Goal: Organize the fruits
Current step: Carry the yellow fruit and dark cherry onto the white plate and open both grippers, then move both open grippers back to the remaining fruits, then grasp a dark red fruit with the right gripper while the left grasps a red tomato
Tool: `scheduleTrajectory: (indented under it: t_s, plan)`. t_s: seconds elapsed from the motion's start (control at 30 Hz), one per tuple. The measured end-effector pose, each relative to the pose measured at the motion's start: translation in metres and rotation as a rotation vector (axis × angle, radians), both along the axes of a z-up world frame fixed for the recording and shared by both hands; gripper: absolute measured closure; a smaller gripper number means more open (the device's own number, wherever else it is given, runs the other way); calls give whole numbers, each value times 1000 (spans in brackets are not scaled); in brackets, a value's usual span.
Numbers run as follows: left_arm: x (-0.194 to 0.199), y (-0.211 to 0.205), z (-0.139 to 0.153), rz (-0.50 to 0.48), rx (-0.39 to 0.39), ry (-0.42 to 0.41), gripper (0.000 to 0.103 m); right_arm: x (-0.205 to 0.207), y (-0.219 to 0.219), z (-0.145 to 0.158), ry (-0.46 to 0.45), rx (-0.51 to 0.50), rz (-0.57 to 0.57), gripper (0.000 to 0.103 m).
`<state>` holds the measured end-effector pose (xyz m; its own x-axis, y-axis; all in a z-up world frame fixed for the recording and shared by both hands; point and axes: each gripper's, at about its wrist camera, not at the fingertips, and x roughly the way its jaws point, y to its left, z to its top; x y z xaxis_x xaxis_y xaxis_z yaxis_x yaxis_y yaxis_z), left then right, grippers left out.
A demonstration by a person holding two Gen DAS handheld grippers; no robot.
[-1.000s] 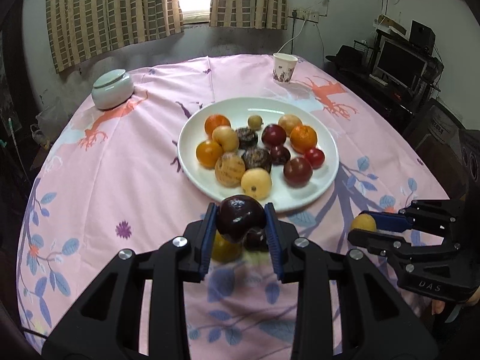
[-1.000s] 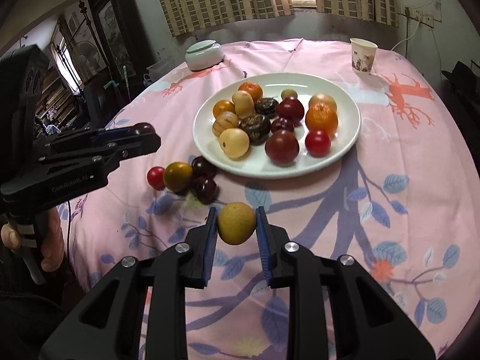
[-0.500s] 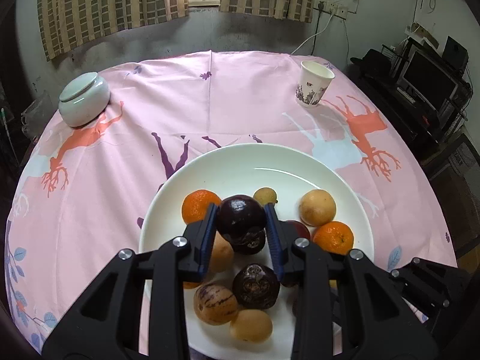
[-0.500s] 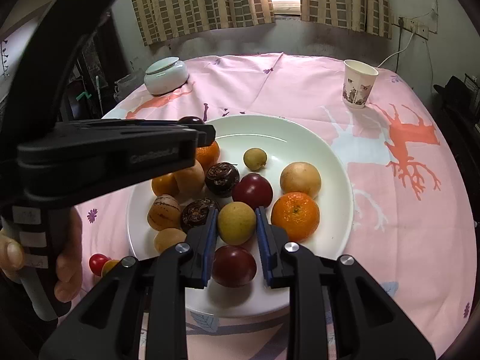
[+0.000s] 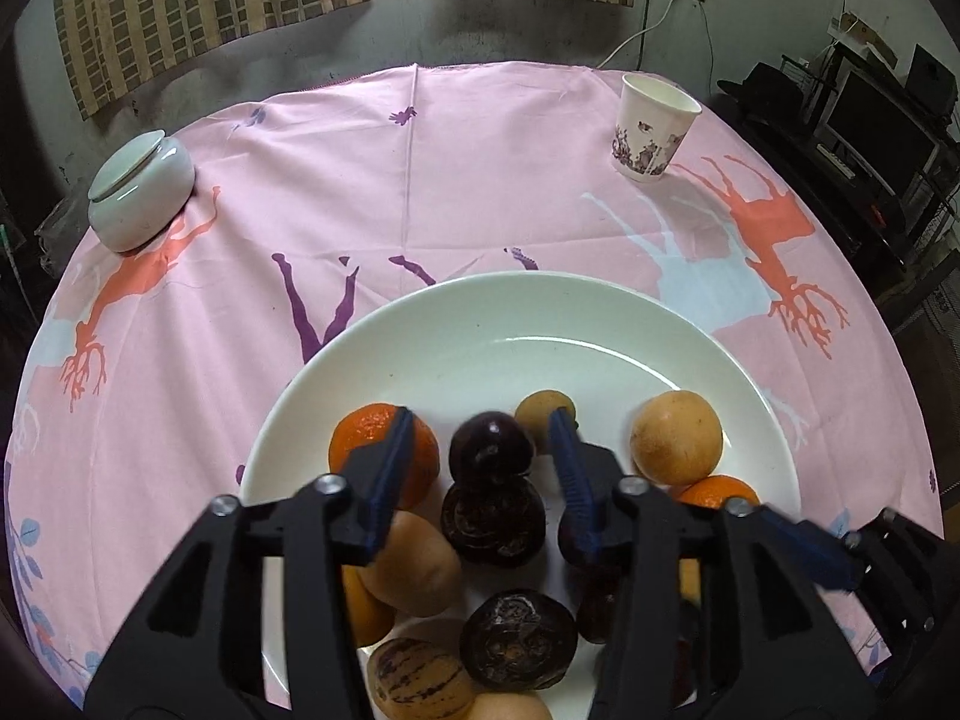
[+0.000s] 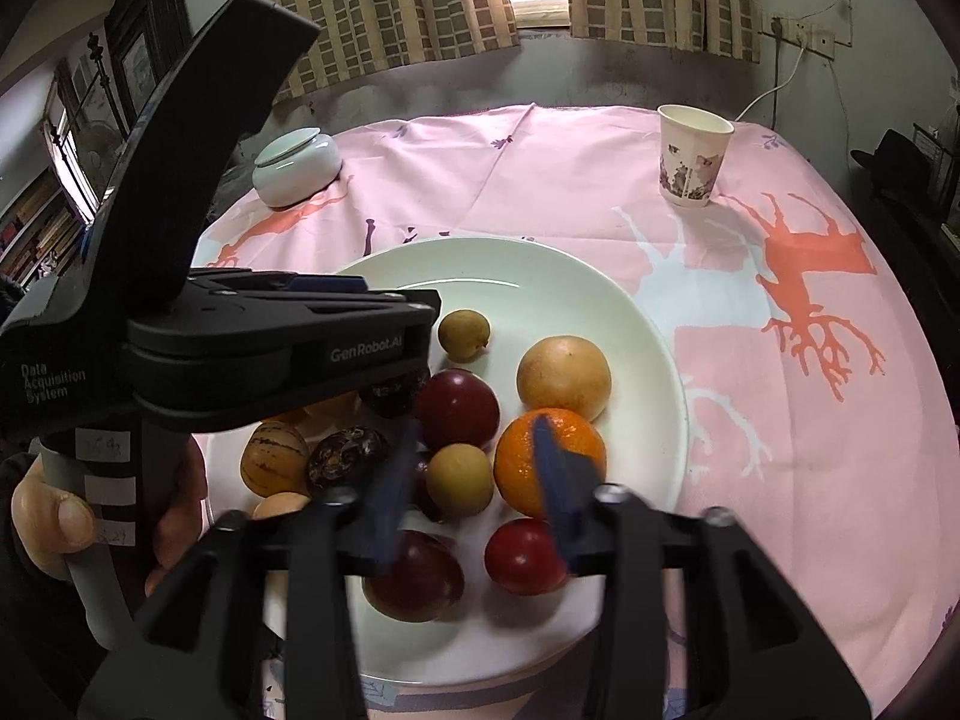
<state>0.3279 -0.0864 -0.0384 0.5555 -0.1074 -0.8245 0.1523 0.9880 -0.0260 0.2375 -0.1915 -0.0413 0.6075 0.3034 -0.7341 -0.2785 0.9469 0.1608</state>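
A white plate [image 5: 516, 324] on the pink tablecloth holds several fruits. My left gripper [image 5: 483, 456] is open above the plate; the dark purple fruit [image 5: 492, 450] sits between its fingers, free of the pads, resting on another dark fruit [image 5: 493, 516]. My right gripper [image 6: 474, 480] is open over the plate [image 6: 600, 300]; the small yellow-brown fruit [image 6: 461, 480] lies between its fingers among an orange [image 6: 549, 459] and red plums. The left gripper's body [image 6: 240, 336] crosses the right wrist view at left.
A paper cup [image 5: 654, 126] stands at the back right and a white lidded jar [image 5: 141, 189] at the back left. A round yellow fruit [image 5: 677, 445] lies at the plate's right. Furniture and a monitor stand beyond the table's right edge.
Both grippers have opened over the plate. The left has let go of the dark purple fruit and the right has let go of the yellow-brown fruit; both fruits now rest among the others.
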Motion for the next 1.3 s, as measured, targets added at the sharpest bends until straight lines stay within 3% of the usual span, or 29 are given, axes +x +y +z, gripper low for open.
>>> scheduleTrajectory:
  t_s: [0.03,0.07,0.13,0.37,0.57,0.73,0.9,1.07,1.3]
  plan:
    - [-1,1,3,3,-7,-10,36,-2,-1,2,-24,-3,-18,18]
    - [-2,1,6,3,-14,-17,34,-5,-2,4,-54,-7,-32,16]
    - [-5,2,12,6,-20,-26,34,-8,-3,8,-76,-10,-30,16]
    - [-34,13,36,-7,-41,-55,19,-15,-8,9,-94,-10,-50,11]
    - [-112,67,48,22,-67,-99,11,-25,-17,9,-115,13,-67,11]
    - [-178,131,28,149,-66,-92,11,-45,-7,14,-140,31,-16,11]
    - [-233,180,0,249,-12,-58,11,-109,31,19,-117,24,134,10]
    - [-264,205,-20,246,-54,-23,11,-155,71,-2,-36,-35,254,6]
    - [-281,215,-19,219,-120,-49,11,-147,90,-25,46,-96,251,6]
